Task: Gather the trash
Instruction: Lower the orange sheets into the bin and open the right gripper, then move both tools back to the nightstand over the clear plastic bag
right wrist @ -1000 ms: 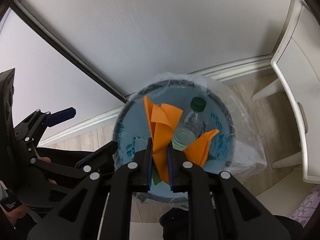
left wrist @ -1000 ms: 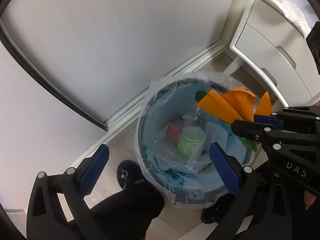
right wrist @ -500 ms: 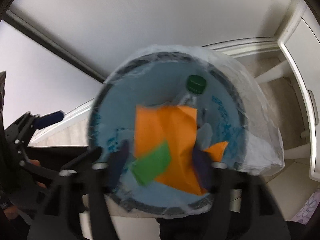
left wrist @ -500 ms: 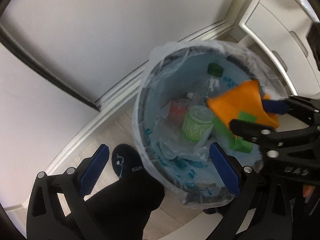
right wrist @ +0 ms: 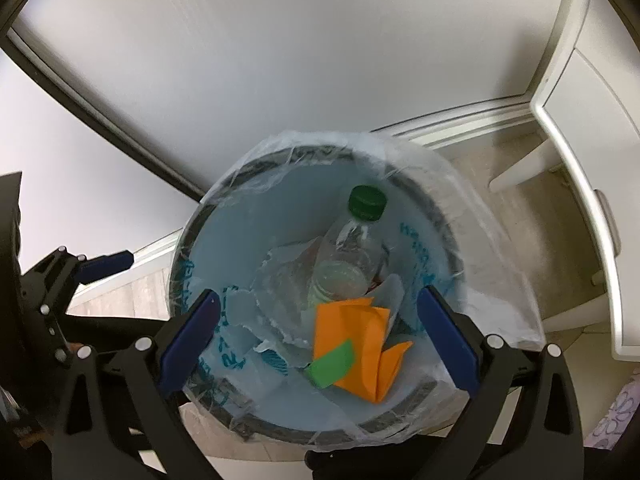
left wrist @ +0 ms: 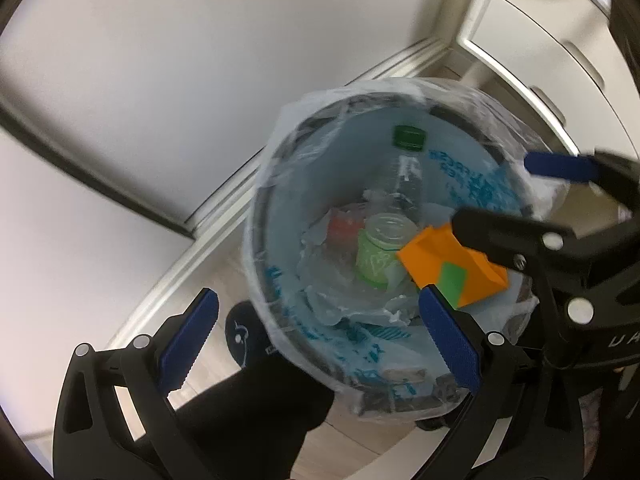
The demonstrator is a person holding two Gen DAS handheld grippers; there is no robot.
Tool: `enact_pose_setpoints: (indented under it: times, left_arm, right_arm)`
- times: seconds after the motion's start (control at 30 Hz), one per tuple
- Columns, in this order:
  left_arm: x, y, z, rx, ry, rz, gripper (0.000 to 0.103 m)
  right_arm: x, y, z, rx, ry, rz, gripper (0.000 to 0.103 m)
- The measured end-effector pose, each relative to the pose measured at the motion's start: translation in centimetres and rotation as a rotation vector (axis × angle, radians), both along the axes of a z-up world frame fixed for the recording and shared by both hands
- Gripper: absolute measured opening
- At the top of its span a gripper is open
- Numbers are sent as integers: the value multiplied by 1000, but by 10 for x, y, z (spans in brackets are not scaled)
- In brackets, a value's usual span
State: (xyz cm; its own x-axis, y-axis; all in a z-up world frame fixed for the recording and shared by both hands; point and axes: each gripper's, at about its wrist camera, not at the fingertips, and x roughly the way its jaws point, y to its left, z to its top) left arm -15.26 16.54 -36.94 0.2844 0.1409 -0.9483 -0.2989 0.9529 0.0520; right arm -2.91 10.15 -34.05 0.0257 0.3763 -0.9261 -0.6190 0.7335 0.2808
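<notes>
right claw [right wrist: 318, 342] gapes wide, jaws just opening, empty; orange paper [right wrist: 352, 352] lies in the lined bin [right wrist: 424, 396] at 6 o'clock of the bottle [right wrist: 352, 248]. left claw [left wrist: 318, 338] wide, empty.

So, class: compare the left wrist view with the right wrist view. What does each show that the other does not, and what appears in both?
Only the left wrist view shows a green-labelled cup with something red beside it in the bin, and a dark slipper on the floor.

Only the right wrist view shows the white cabinet's legs and a purple floral fabric.

Both show the lined bin, the clear bottle with a green cap, the folded orange paper with a green piece lying loose inside, and both grippers open: left, right.
</notes>
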Motion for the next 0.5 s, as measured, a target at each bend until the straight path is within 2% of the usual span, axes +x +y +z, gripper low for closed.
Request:
enact_pose_setpoints:
  times: [0.1,0.23,0.4,0.5]
  left_arm:
    - [2,-5,2,37,-13,-25,97]
    - [2,-4,10,38,-35,-7,97]
    - [-2,-8,34,48,-95,3,97]
    - [-1,-18,56,69,-131,-25,97]
  right_arm:
    - [1,-6,6,-15,-30,-9,96]
    - [3,-17,16,-29,-61,-32,96]
    - [7,-33,56,19,-124,-99,96]
    - [7,-47,85,64,-167,-140,96]
